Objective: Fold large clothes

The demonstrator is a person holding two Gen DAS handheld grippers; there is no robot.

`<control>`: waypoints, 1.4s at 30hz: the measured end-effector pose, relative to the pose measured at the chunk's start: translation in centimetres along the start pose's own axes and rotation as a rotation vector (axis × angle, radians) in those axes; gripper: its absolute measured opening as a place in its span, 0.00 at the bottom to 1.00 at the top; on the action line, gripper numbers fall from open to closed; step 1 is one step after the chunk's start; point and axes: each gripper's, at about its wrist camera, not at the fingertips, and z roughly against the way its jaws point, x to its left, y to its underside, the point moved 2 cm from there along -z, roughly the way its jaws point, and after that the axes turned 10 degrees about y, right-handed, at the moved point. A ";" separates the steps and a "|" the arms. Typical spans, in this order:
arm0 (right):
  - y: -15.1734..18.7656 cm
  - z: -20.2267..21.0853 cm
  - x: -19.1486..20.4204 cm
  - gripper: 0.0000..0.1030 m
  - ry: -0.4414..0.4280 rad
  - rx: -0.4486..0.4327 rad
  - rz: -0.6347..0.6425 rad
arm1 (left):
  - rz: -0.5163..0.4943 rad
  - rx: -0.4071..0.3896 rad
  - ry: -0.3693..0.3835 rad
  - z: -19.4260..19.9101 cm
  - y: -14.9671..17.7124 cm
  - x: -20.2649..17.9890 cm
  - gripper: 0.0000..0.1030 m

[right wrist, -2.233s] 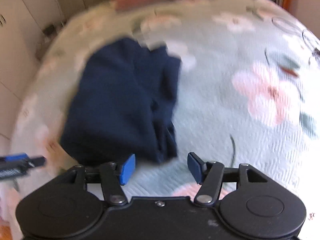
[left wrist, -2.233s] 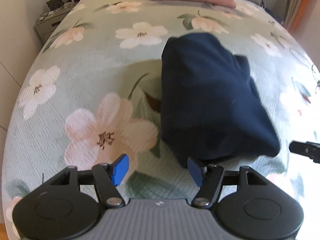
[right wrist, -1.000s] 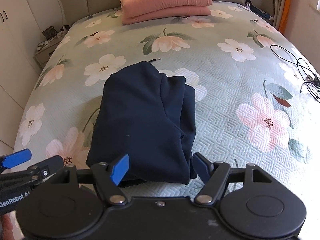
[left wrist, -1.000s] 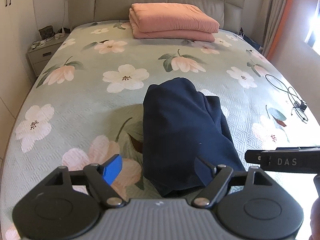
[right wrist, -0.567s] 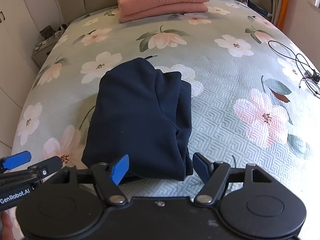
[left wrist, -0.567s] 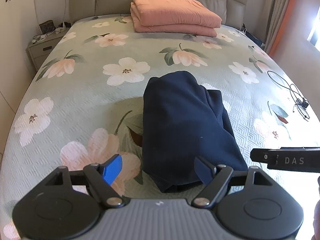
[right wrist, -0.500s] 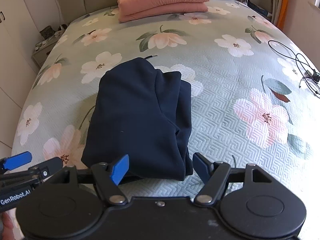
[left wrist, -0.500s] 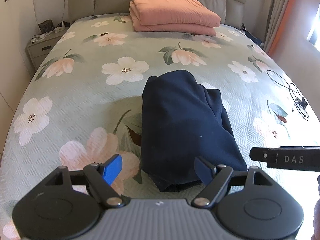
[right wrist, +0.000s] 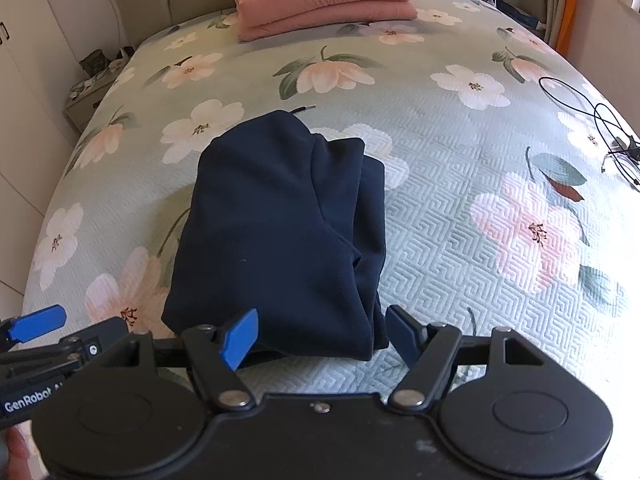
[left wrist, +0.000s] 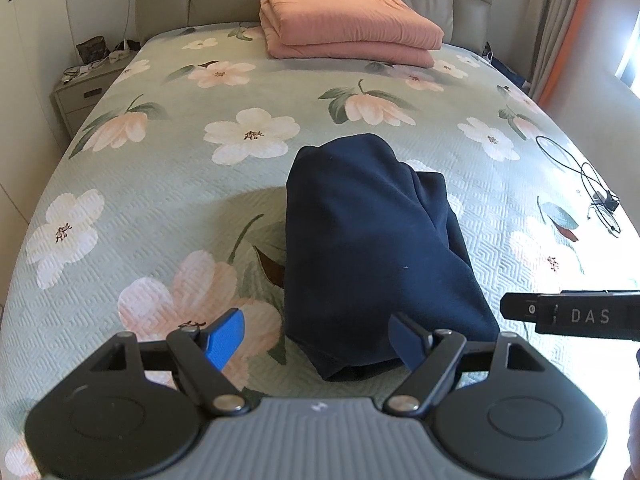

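Observation:
A navy blue garment (left wrist: pixel 372 240) lies folded into a compact bundle on the floral bedspread (left wrist: pixel 160 184); it also shows in the right wrist view (right wrist: pixel 280 232). A thin drawstring end (right wrist: pixel 304 109) pokes out at its far edge. My left gripper (left wrist: pixel 316 340) is open and empty, held just short of the bundle's near edge. My right gripper (right wrist: pixel 320 334) is open and empty, also at the near edge. Each gripper's body shows at the side of the other's view.
A folded pink quilt (left wrist: pixel 348 36) lies by the headboard. A black cable with a charger (left wrist: pixel 592 188) lies on the bed's right side. A nightstand (left wrist: pixel 84 88) stands at the left of the bed, curtains (left wrist: pixel 560 28) at the right.
Both grippers have drawn back from the bundle and risen, then held almost still over the last half second. The bundle has not moved.

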 end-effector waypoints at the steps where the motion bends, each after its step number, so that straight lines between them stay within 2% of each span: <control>1: 0.0 -0.1 0.0 0.82 0.000 0.001 0.000 | 0.000 0.000 -0.001 0.0 0.0 0.0 0.79; 37: -0.4 -1.7 0.4 0.82 -0.015 0.018 0.002 | -0.010 0.020 -0.007 -1.3 -0.1 0.3 0.79; 42: -0.7 -1.6 0.0 0.82 -0.044 -0.034 0.013 | -0.040 0.019 0.002 -1.9 -0.8 0.4 0.79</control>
